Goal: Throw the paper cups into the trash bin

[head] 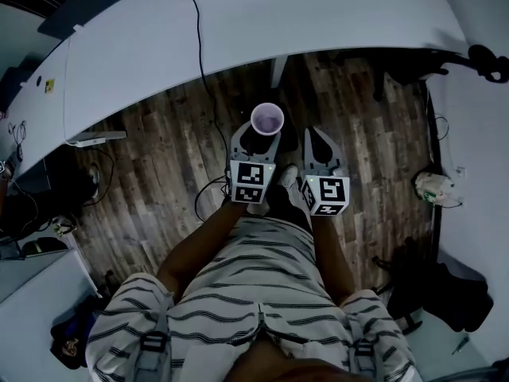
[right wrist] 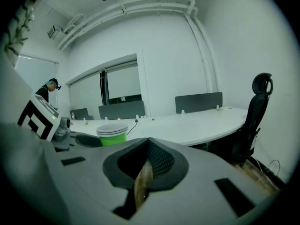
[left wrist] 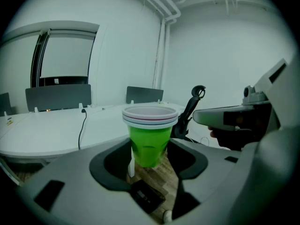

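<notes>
While the left gripper (left wrist: pixel 150 161) grips a stack of green paper cups (left wrist: pixel 149 135) with its jaws set wide on the sides, the stack stands upright between them, white rims up. It hangs over the wooden floor (head: pixel 151 181), just off the curved white worktop (head: pixel 238 30). Just beside it, the right gripper (right wrist: pixel 146 168) has its jaws closed together on nothing.

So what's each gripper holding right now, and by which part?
Left gripper grips the stacked green paper cups by the side wall, below the rims. Right gripper is shut, empty.
</notes>
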Action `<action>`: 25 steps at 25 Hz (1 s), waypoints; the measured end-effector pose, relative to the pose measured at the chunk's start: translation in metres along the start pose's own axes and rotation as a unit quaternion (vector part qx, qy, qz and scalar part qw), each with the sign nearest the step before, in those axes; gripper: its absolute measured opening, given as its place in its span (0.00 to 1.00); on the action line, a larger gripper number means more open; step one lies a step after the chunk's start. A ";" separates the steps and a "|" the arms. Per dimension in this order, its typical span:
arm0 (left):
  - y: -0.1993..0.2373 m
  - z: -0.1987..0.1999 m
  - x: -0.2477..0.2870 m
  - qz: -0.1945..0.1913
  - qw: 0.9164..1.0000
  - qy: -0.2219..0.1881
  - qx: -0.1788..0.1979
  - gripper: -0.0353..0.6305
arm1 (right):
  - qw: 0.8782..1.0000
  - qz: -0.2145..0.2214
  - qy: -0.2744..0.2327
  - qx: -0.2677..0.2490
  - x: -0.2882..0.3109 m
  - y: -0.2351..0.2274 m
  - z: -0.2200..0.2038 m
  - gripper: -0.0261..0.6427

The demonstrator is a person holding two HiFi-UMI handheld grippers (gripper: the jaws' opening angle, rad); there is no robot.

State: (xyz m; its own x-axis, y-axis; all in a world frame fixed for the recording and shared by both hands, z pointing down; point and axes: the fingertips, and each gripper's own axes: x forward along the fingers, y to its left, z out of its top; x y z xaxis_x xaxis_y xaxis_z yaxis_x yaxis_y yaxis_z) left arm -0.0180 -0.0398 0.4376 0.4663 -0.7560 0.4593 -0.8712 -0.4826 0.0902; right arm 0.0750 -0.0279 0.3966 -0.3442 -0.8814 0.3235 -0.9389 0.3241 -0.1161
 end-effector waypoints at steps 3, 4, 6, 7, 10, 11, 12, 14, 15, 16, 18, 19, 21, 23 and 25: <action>-0.001 -0.019 0.005 -0.004 1.000 0.020 -0.008 0.44 | 1.000 -0.001 0.016 0.006 0.003 -0.001 -0.015 0.05; -0.001 -0.026 0.007 -0.005 1.000 0.027 -0.011 0.44 | 1.000 -0.001 0.021 0.008 0.005 -0.001 -0.021 0.05; -0.003 -0.039 0.013 -0.007 0.999 0.041 -0.016 0.44 | 0.999 -0.002 0.031 0.012 0.006 -0.002 -0.032 0.06; -0.004 -0.046 0.016 -0.009 0.999 0.047 -0.017 0.44 | 0.999 -0.004 0.037 0.015 0.007 -0.003 -0.038 0.05; -0.007 -0.062 0.027 -0.012 0.998 0.063 -0.019 0.44 | 0.998 -0.006 0.053 0.026 0.008 -0.005 -0.058 0.06; -0.007 -0.068 0.031 -0.013 0.997 0.068 -0.021 0.44 | 0.998 -0.007 0.058 0.029 0.009 -0.006 -0.064 0.06; -0.008 -0.074 0.035 -0.013 0.997 0.073 -0.024 0.44 | 0.998 -0.008 0.062 0.032 0.009 -0.007 -0.070 0.05; -0.011 -0.086 0.041 -0.014 0.996 0.083 -0.031 0.44 | 0.997 -0.011 0.068 0.038 0.009 -0.009 -0.081 0.06; -0.012 -0.091 0.044 -0.015 0.996 0.087 -0.034 0.44 | 0.997 -0.013 0.072 0.040 0.009 -0.010 -0.087 0.06; -0.013 -0.097 0.047 -0.015 0.995 0.091 -0.037 0.44 | 0.996 -0.014 0.075 0.040 0.011 -0.012 -0.092 0.05; -0.015 -0.109 0.052 -0.015 0.994 0.099 -0.044 0.44 | 0.996 -0.015 0.080 0.040 0.015 -0.014 -0.102 0.05; -0.017 -0.115 0.054 -0.015 0.993 0.104 -0.048 0.44 | 0.996 -0.016 0.082 0.039 0.016 -0.016 -0.107 0.05; -0.022 -0.131 0.057 -0.015 0.992 0.115 -0.057 0.44 | 0.995 -0.018 0.085 0.039 0.017 -0.018 -0.114 0.06; -0.022 -0.145 0.062 -0.013 0.990 0.126 -0.064 0.44 | 0.995 -0.021 0.086 0.042 0.019 -0.020 -0.118 0.06; -0.021 -0.158 0.066 -0.011 0.988 0.137 -0.066 0.44 | 0.995 -0.021 0.088 0.045 0.021 -0.020 -0.125 0.06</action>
State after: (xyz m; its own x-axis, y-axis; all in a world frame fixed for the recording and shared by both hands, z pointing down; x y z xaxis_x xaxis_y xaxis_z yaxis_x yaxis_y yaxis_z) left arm 0.0070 -0.0096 0.6056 0.4429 -0.5891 0.6759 -0.8819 -0.4220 0.2101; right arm 0.0865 -0.0099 0.5230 -0.3054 -0.8176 0.4881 -0.9519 0.2484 -0.1794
